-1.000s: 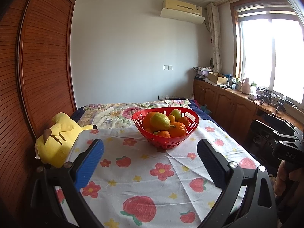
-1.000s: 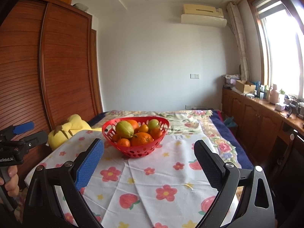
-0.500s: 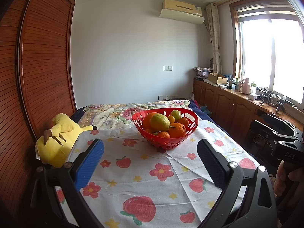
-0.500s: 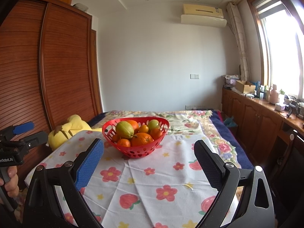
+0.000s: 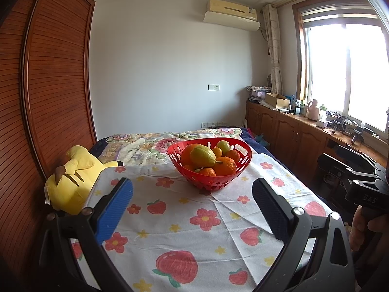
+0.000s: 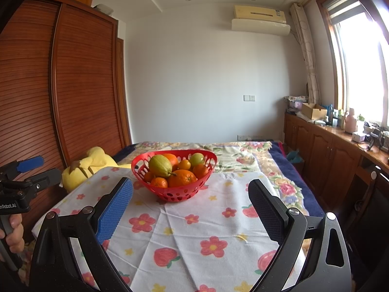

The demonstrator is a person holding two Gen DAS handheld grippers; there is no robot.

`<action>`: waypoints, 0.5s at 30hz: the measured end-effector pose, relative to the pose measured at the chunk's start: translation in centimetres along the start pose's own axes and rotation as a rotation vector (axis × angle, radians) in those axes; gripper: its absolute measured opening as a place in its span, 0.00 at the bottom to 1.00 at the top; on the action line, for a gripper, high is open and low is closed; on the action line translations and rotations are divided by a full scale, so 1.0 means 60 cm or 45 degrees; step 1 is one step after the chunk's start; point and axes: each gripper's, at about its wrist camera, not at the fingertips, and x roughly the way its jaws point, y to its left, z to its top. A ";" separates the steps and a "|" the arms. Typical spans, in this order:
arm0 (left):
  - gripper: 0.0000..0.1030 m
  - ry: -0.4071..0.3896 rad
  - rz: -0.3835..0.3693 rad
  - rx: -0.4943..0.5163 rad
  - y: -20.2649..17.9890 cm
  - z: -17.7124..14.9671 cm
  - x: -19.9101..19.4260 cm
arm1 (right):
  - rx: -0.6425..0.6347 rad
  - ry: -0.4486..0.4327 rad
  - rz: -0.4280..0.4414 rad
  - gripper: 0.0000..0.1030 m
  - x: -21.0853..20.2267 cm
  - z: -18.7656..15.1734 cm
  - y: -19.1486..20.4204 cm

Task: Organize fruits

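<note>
A red perforated basket [image 5: 233, 172] stands on the flowered tablecloth, also in the right wrist view [image 6: 155, 185]. It holds several oranges [image 5: 225, 165], a yellow-green pear [image 5: 201, 157] on top and a green fruit [image 5: 223, 146] at the back. My left gripper [image 5: 192, 194] is open and empty, held well short of the basket. My right gripper [image 6: 190, 196] is open and empty, also short of the basket. Each gripper shows at the edge of the other's view.
A yellow plush toy [image 5: 73, 177] lies at the table's left edge by the wooden wardrobe [image 5: 48, 85]. A bed with a floral cover [image 6: 243, 150] lies behind the table. A wooden cabinet [image 5: 291, 129] with clutter runs under the window at right.
</note>
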 end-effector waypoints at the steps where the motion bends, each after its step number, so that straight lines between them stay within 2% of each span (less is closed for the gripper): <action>1: 0.96 -0.001 -0.001 0.001 0.000 0.000 -0.001 | 0.000 0.000 -0.001 0.94 0.000 0.000 0.000; 15: 0.96 0.001 -0.006 0.008 -0.004 0.001 -0.005 | -0.001 0.000 0.000 0.94 0.000 -0.001 0.000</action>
